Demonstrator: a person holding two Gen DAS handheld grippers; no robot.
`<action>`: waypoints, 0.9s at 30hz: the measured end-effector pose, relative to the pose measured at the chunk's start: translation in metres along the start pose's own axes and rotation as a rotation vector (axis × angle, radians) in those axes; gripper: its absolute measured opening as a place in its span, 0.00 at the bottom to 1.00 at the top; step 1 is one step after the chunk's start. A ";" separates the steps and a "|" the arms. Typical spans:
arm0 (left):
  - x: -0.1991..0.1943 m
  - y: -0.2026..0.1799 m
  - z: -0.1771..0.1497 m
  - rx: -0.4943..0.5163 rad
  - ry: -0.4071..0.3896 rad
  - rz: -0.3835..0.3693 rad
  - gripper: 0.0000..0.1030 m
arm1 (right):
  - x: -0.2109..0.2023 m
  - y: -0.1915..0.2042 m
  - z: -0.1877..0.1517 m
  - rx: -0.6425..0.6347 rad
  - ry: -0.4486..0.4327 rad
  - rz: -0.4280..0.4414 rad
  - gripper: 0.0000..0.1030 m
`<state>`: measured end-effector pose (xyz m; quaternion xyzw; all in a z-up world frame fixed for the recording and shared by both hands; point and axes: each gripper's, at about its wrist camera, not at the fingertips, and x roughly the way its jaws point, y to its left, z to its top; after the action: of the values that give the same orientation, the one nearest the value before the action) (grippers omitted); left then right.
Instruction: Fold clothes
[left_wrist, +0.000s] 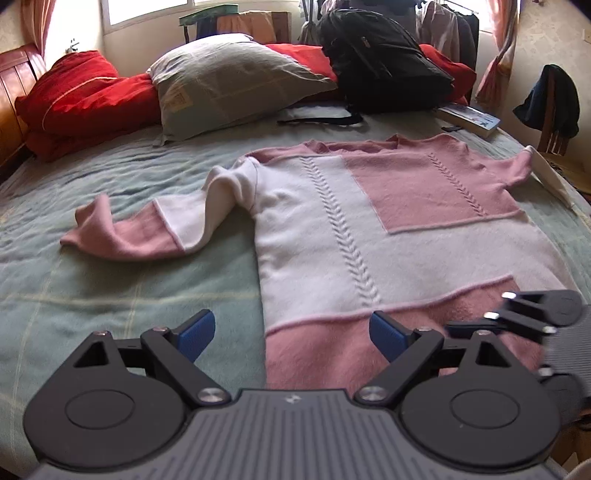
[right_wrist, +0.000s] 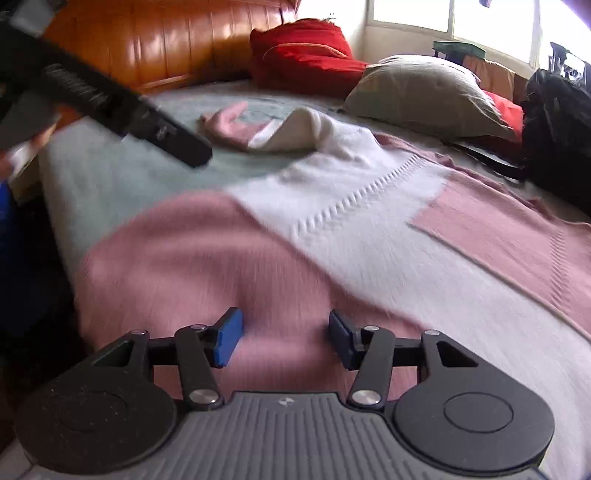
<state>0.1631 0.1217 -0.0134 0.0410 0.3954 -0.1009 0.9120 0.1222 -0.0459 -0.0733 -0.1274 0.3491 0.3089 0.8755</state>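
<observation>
A pink and white knitted sweater lies flat, front up, on the pale green blanket of a bed. Its left sleeve is bent and rumpled out to the side. The other sleeve reaches the bed's right edge. My left gripper is open wide over the sweater's pink hem at its left side seam, with nothing between the blue pads. My right gripper is open above the pink hem, its pads clear of the cloth. Its black linkage shows at the right of the left wrist view.
At the head of the bed lie a grey pillow, a red duvet and a black backpack. A book lies near the far right corner. A wooden headboard stands on one side, and a chair with a dark garment beside the bed.
</observation>
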 end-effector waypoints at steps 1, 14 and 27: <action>0.000 0.000 -0.002 0.000 -0.004 -0.017 0.88 | -0.008 -0.002 -0.007 0.019 0.010 0.005 0.58; 0.056 -0.022 -0.039 -0.009 0.058 -0.191 0.89 | -0.082 -0.041 -0.038 0.172 -0.080 -0.097 0.74; -0.002 -0.057 -0.057 0.162 -0.039 -0.089 0.91 | -0.119 -0.092 -0.095 0.308 -0.073 -0.195 0.79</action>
<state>0.1089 0.0753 -0.0512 0.0950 0.3694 -0.1736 0.9080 0.0617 -0.2128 -0.0590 -0.0139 0.3462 0.1698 0.9225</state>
